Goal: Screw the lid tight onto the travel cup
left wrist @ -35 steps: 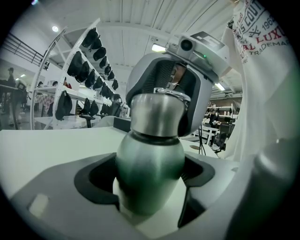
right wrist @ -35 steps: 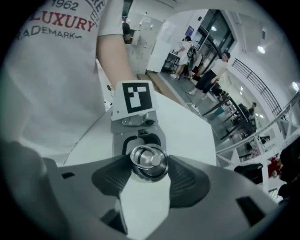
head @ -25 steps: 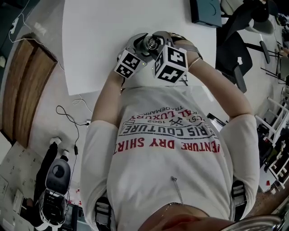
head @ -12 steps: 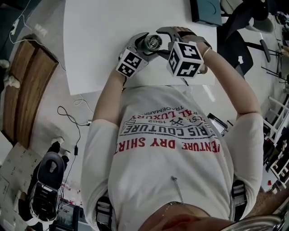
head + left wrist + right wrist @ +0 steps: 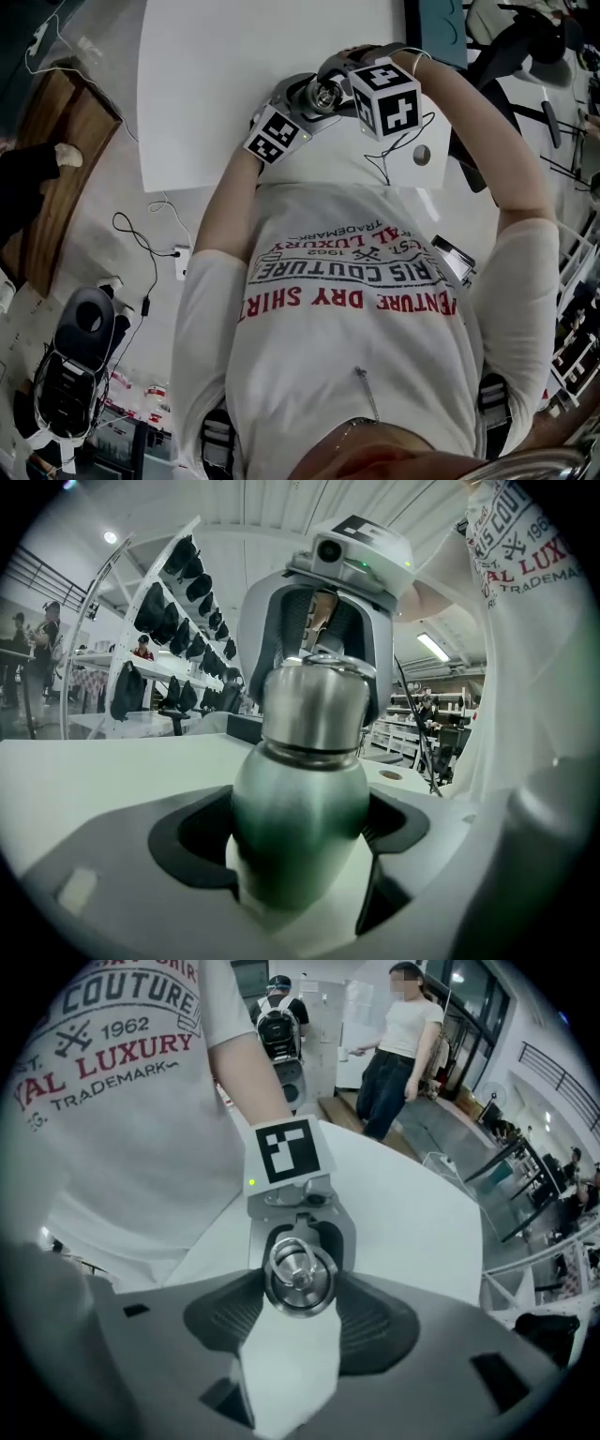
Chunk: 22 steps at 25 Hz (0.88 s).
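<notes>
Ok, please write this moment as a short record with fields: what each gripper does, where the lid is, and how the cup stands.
left gripper: shut on the steel body of the travel cup
right gripper: over the cup's top; jaws have just been closing, with a pad on each side of the lid
lid: sits on the cup's mouth, with its ring on top
cup: upright over the white table; whether it touches the table cannot be told

One travel cup (image 5: 298,836), one lid (image 5: 317,705), two claws (image 5: 300,850) (image 5: 298,1288), one table (image 5: 234,75).
</notes>
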Each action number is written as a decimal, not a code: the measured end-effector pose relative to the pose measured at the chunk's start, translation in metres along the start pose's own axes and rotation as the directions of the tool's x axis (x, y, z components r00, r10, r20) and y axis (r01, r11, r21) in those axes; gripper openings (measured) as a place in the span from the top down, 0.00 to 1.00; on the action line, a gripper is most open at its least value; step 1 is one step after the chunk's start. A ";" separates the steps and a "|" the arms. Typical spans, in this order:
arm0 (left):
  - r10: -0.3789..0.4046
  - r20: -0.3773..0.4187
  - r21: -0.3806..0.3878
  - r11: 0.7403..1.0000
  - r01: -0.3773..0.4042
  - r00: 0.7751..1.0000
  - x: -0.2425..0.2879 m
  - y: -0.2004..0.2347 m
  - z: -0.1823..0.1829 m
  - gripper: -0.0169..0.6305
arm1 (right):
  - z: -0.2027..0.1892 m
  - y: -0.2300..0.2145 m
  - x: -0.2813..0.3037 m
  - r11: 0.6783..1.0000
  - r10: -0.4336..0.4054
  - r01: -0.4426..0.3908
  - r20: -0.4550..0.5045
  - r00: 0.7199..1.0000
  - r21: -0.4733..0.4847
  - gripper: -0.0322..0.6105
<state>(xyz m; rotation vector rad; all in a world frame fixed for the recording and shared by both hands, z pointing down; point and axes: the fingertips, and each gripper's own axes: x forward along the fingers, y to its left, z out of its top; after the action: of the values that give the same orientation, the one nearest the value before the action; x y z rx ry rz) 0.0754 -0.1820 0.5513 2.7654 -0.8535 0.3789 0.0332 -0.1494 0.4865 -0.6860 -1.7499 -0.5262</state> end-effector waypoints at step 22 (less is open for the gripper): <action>0.000 -0.002 -0.003 1.000 0.000 1.000 -0.005 0.004 0.000 0.35 | 0.002 -0.017 -0.004 0.707 -0.412 0.258 0.087 0.907 0.658 0.57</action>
<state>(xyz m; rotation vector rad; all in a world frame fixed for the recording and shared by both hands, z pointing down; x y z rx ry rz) 0.0692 -0.1830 0.5509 2.7622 -0.8524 0.3799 0.0211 -0.1612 0.4823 0.0768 -2.1250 -0.0585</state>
